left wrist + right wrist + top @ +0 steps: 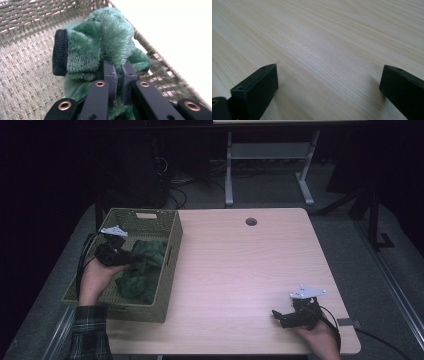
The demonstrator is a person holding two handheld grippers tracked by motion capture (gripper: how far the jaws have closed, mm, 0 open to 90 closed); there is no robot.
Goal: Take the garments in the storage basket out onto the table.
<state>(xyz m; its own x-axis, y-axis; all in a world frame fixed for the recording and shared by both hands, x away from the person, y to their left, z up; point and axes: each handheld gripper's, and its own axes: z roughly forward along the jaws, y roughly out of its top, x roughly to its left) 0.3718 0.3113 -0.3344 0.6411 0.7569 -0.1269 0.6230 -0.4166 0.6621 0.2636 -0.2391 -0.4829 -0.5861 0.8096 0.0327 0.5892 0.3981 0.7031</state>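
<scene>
1. The right tongs (280, 316) rest near the front right edge of the pale wood-grain table (240, 270), jaws spread wide over bare wood with nothing between them.
2. The left tongs (119, 75) are clenched on a fold of the fluffy green plush garment with a black ribbed cuff (100, 45), which sits inside the woven olive-green rectangular basket (170, 265) at the table's left side.
3. To do the lift well, the person should probably raise the pinch straight up until the fabric clears the basket wall, since the pile could drag on the weave or tip the basket.
4. The bite looks shallow, so the fabric may slip out.
5. The garment's full shape is bunched and unreadable; the left tongs hide part of it in the high view, and the room beyond the table is too dark to make out.
</scene>
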